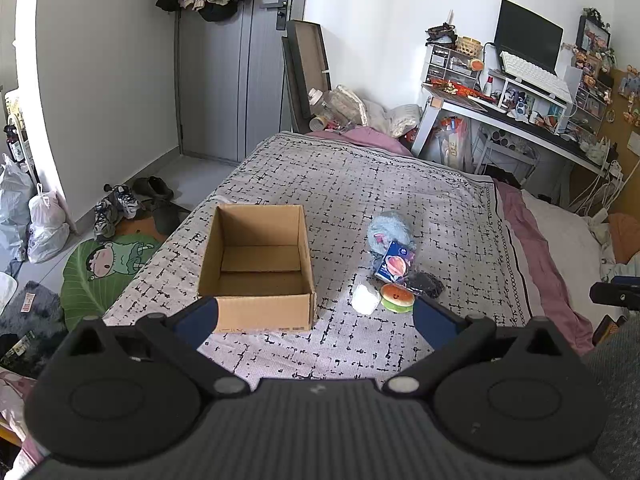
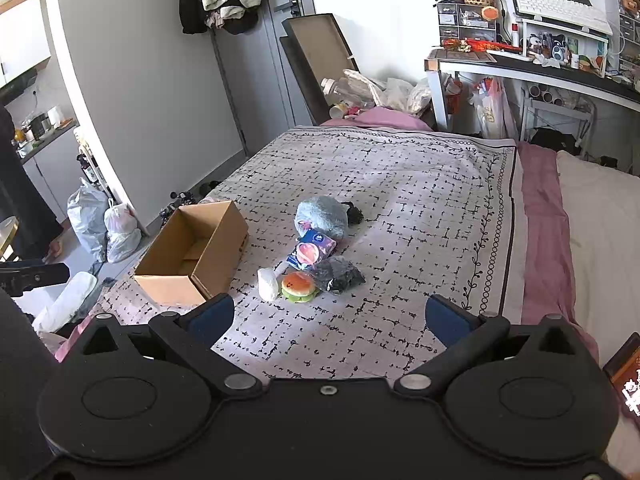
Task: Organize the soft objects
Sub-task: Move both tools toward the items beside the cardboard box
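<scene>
An open, empty cardboard box (image 1: 256, 268) stands on the bed; it also shows in the right wrist view (image 2: 192, 252). To its right lies a heap of soft things: a blue-grey plush (image 1: 390, 230) (image 2: 322, 210), a blue tissue pack (image 1: 394, 262) (image 2: 312, 250), a black bundle in clear wrap (image 1: 426, 284) (image 2: 340, 276), a burger-shaped squishy toy (image 1: 397, 297) (image 2: 298, 286) and a white soft piece (image 1: 366, 298) (image 2: 268, 284). My left gripper (image 1: 316, 318) is open and empty, near the box's front. My right gripper (image 2: 330, 318) is open and empty, short of the heap.
The patterned bedspread (image 2: 400, 208) covers the bed, with a pink sheet and pillow (image 2: 600, 220) to the right. A desk (image 1: 520, 120) with a monitor stands at the far right. Shoes and a green mat (image 1: 104, 268) lie on the floor left of the bed, beside plastic bags (image 2: 104, 224).
</scene>
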Demonstrator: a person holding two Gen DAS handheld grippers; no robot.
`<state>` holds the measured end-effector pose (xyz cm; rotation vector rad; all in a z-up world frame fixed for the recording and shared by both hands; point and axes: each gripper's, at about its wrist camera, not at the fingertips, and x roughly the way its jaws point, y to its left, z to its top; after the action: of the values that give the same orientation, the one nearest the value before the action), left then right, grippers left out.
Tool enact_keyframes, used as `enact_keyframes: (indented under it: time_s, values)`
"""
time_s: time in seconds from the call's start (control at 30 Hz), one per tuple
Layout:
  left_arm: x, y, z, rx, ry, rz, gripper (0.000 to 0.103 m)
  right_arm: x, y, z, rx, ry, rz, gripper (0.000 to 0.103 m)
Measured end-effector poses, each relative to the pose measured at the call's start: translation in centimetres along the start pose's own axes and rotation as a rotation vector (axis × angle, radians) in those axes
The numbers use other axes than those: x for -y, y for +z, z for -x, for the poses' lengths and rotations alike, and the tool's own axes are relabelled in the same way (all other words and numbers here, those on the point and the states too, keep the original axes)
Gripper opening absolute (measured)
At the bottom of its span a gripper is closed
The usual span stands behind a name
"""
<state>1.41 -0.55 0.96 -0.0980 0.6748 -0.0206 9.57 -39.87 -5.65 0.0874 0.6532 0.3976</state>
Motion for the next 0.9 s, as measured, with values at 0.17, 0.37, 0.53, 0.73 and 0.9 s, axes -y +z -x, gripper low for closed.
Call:
enact_keyframes:
  time_s: [0.17,0.37,0.53,0.73,0.9]
  values:
    - [0.0,0.1,0.0,0.001,-0.001,-0.001,0.103,0.1,0.2,0.1,0.006,-0.002,-0.002,0.103]
    - [0.0,0.6,0.1,0.003,-0.006,-0.021,0.103,0.2,0.2,-0.1,0.006,-0.006,-0.007,0.103]
    - [-0.1,1.1,0.0,0.008,-0.010,-0.033,0.103,0.3,0.2,-0.3,0.010,-0.007,-0.013,0.103]
    - [-0.3,1.3,-0.2,0.006,-0.008,-0.035,0.103,0.2,0.0,-0.7,0.010,-0.015,-0.006,0.103]
    - [-0.7,1.4,-0.7,-0.001,-0.006,-0.033,0.103,0.1,-0.1,-1.3,0.007,-0.018,-0.003,0.103]
